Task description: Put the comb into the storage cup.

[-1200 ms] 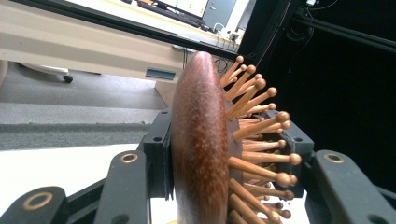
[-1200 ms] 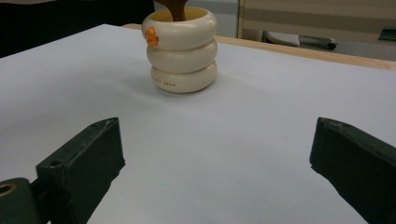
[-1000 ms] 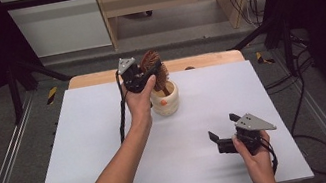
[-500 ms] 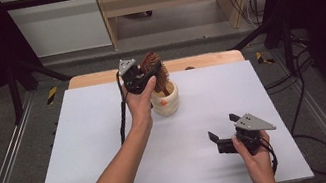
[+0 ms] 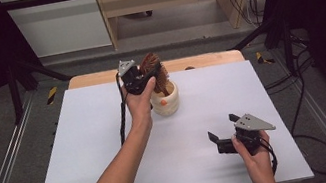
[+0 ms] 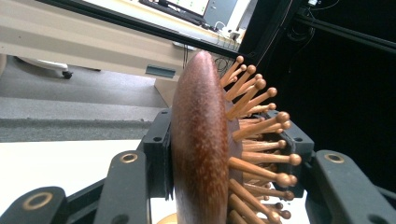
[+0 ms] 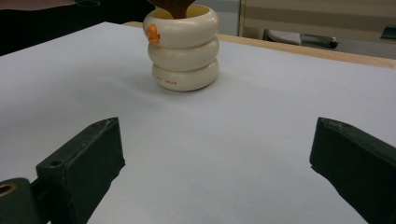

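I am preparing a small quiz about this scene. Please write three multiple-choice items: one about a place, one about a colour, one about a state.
1. Where does the cream holder stand?
A. far middle of the white table
B. near right corner
C. on the floor

2. What colour is the hairbrush?
A. blue
B. reddish brown
C. green

3. How is the right gripper?
A. shut on the holder
B. shut on the brush
C. open, holding nothing

Answers: 1 A, the high view shows it beyond the table's middle; 2 B, the left gripper view shows brown wood between the left gripper's jaws; 3 C, its jaws stand wide apart.
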The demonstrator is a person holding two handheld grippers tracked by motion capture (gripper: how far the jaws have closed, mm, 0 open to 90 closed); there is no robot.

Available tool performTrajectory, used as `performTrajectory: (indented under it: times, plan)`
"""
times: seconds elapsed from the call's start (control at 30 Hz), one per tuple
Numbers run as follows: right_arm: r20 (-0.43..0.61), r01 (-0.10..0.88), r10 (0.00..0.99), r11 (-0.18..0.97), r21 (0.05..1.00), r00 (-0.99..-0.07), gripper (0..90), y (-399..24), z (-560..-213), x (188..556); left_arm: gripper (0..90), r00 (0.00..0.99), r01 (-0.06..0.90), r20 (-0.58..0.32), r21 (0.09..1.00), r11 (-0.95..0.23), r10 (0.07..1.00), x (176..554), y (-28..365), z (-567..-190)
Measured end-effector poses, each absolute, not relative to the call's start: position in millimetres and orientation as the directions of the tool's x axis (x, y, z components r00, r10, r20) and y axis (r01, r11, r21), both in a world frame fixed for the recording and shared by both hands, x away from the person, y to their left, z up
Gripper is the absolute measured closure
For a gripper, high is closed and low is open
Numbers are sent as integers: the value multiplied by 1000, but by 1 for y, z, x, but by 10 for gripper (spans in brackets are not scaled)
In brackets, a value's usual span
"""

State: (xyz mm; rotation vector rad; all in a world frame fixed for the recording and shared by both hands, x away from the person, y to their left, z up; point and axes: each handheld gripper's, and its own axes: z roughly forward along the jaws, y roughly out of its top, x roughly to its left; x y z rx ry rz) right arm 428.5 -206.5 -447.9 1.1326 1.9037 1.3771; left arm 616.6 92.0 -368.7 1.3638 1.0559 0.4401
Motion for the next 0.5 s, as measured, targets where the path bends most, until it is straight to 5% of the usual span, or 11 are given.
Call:
performTrajectory:
  times: [0.5]
  plan:
    - [55, 323, 858, 132, 937, -510, 32, -205, -448, 429, 495, 500, 314, -363, 922, 227, 786, 618, 97, -371]
